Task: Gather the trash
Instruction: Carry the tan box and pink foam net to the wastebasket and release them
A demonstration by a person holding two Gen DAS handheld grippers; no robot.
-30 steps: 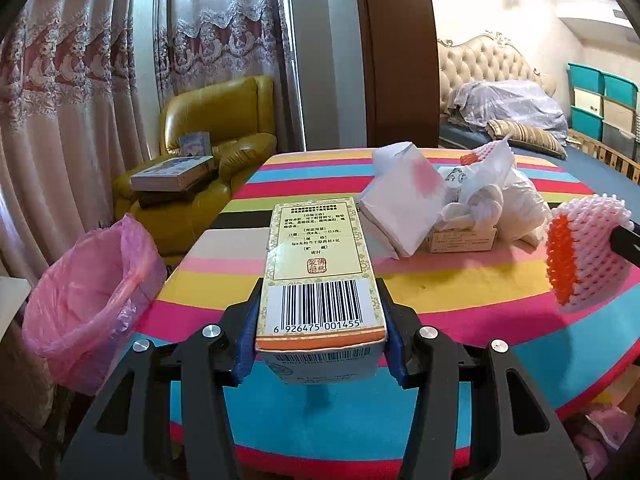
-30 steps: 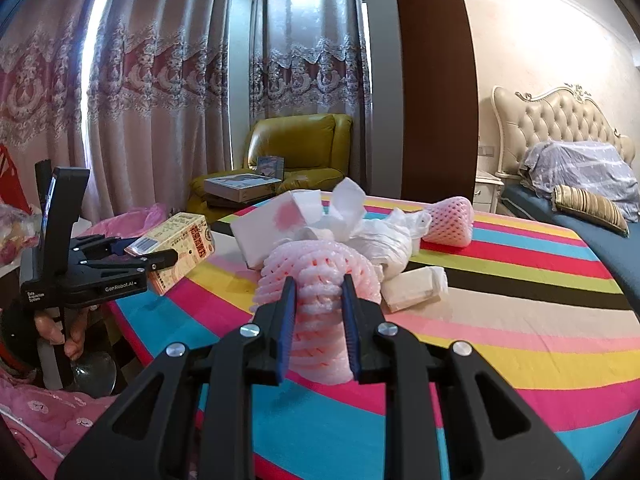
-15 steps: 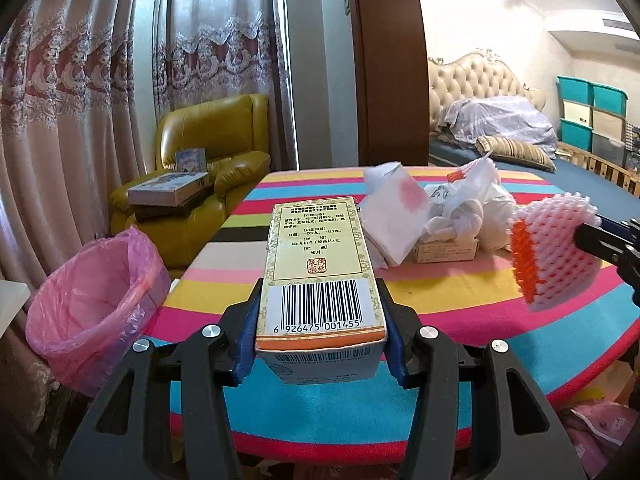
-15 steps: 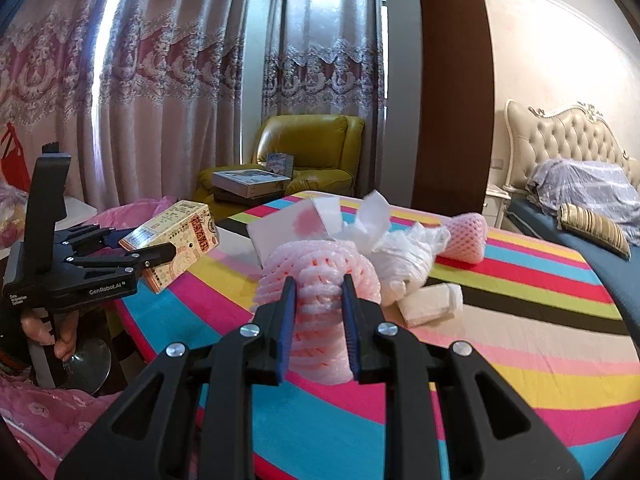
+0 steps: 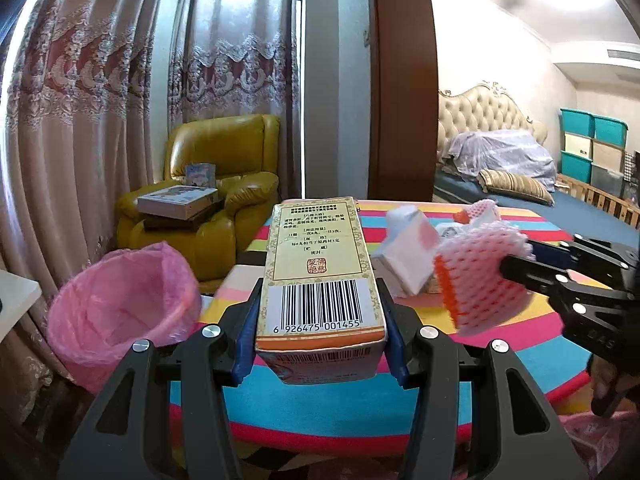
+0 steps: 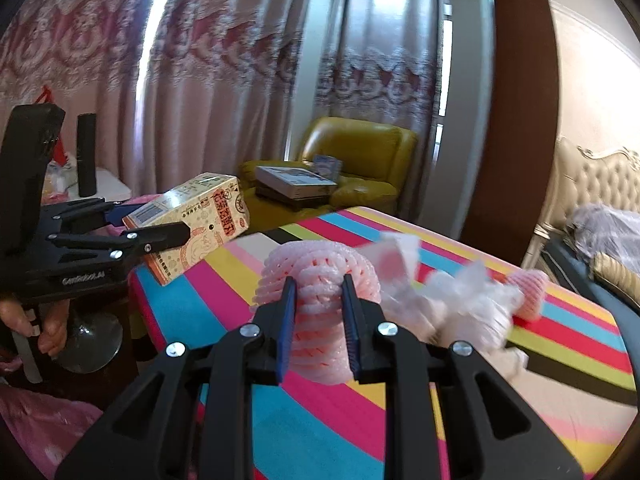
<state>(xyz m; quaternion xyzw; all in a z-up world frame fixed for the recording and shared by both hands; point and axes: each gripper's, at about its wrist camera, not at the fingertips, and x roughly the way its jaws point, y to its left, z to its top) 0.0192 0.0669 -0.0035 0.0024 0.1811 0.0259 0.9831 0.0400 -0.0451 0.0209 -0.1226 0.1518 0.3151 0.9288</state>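
My left gripper (image 5: 320, 312) is shut on a yellow carton box (image 5: 318, 268) with a barcode, held above the near edge of the striped table (image 5: 320, 412). The box also shows in the right wrist view (image 6: 192, 224). My right gripper (image 6: 319, 304) is shut on a pink foam fruit net (image 6: 318, 280), held above the table; the net also shows in the left wrist view (image 5: 480, 276). A bin lined with a pink bag (image 5: 120, 312) stands on the floor, left of the table.
More trash lies on the table: a white paper bag (image 5: 408, 248), crumpled plastic (image 6: 468, 304) and another foam net (image 6: 528, 292). A yellow armchair (image 5: 208, 188) with boxes stands behind the bin. A bed (image 5: 500, 168) is at far right.
Both grippers have lifted and swung left toward the bin side with their loads. The foam net has come closer to the box. The bin now looks nearer and larger.
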